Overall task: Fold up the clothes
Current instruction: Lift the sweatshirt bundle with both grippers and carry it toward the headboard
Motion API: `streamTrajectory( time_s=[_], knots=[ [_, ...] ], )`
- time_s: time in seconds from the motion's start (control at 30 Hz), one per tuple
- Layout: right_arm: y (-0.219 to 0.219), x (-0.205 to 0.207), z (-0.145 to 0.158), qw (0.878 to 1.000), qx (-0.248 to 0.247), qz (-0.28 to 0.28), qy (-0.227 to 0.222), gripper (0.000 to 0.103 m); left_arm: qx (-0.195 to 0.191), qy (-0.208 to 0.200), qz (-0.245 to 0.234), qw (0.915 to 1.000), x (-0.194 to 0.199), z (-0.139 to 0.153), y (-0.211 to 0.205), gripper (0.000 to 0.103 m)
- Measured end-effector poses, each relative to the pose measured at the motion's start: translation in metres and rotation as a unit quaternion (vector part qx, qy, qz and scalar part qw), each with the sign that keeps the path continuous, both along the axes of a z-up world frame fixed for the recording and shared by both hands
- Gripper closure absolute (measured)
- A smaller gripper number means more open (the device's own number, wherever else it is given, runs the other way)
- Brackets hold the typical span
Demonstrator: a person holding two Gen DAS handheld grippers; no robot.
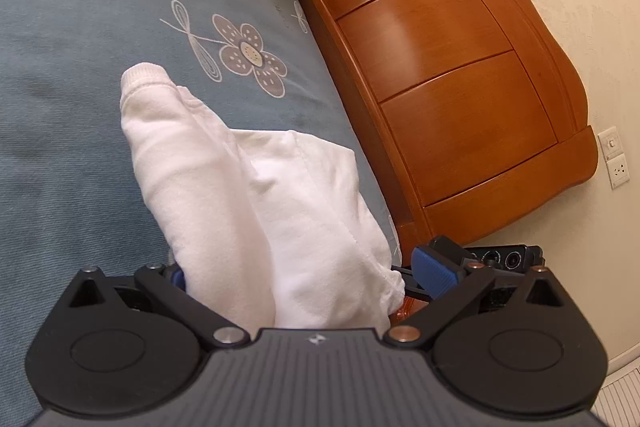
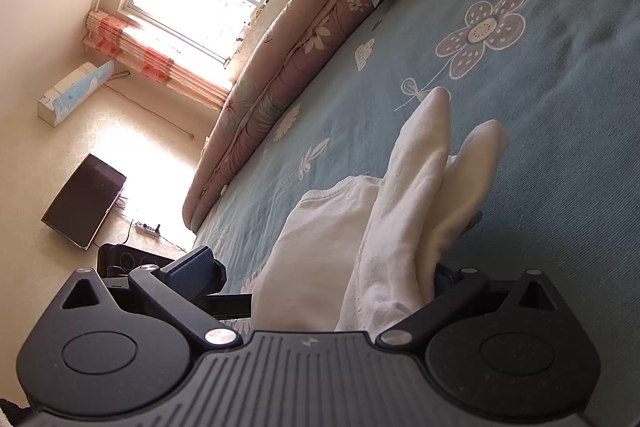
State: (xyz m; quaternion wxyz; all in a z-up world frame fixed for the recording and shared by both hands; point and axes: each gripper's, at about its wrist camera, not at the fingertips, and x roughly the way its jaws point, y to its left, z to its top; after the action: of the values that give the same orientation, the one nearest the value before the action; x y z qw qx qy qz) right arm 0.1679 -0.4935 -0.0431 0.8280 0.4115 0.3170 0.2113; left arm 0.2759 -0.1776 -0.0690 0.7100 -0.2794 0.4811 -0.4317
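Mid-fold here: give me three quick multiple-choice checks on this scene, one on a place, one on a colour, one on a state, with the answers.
1. Where does the white knit garment lie?
A. on the blue flowered bedspread
B. on the floor
C. on the wooden headboard

2. What colour are the gripper finger pads?
A. red
B. blue
C. white

3. How do the left gripper fingers stand?
A. pressed together on nothing
B. out of view
C. spread apart, with cloth bunched between them

Answers:
1 A: the bedspread shows all round the garment.
2 B: the left wrist view shows a blue ribbed pad on the right-hand finger.
3 C: the pads sit far apart either side of the cloth, not clamping it.
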Motion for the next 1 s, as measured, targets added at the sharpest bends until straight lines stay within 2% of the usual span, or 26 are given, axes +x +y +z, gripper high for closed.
streamTrajectory(
  time_s=[0.2, 0.37, 0.57, 0.77, 0.87, 1.0],
  knots=[
    [-0.054, 0.006, 0.009, 0.999, -0.014, -0.039, -0.002, 0.0, -0.01, -0.015, -0.032, 0.9993, 0.022, 0.003, -0.061, 0.002],
    [-0.105, 0.019, 0.01, 0.997, -0.007, -0.074, 0.006, 0.0, -0.013, -0.032, -0.051, 0.9981, 0.037, 0.006, -0.108, 0.002],
    [-0.145, 0.037, 0.023, 0.995, -0.045, -0.093, 0.015, 0.0, -0.015, -0.047, -0.065, 0.9967, 0.047, 0.004, -0.156, 0.002],
    [-0.167, 0.047, 0.016, 0.992, -0.061, -0.103, 0.042, 0.0, -0.011, -0.031, -0.067, 0.9972, 0.046, -0.015, -0.181, 0.002],
    [-0.172, 0.048, -0.001, 0.99, -0.062, -0.111, 0.064, 0.0, 0.01, -0.014, -0.068, 0.9976, 0.045, -0.032, -0.189, 0.002],
    [-0.183, 0.036, -0.018, 0.984, -0.069, -0.142, 0.083, 0.0, 0.045, -0.025, -0.081, 0.9954, 0.04, -0.04, -0.179, 0.002]
  ],
)
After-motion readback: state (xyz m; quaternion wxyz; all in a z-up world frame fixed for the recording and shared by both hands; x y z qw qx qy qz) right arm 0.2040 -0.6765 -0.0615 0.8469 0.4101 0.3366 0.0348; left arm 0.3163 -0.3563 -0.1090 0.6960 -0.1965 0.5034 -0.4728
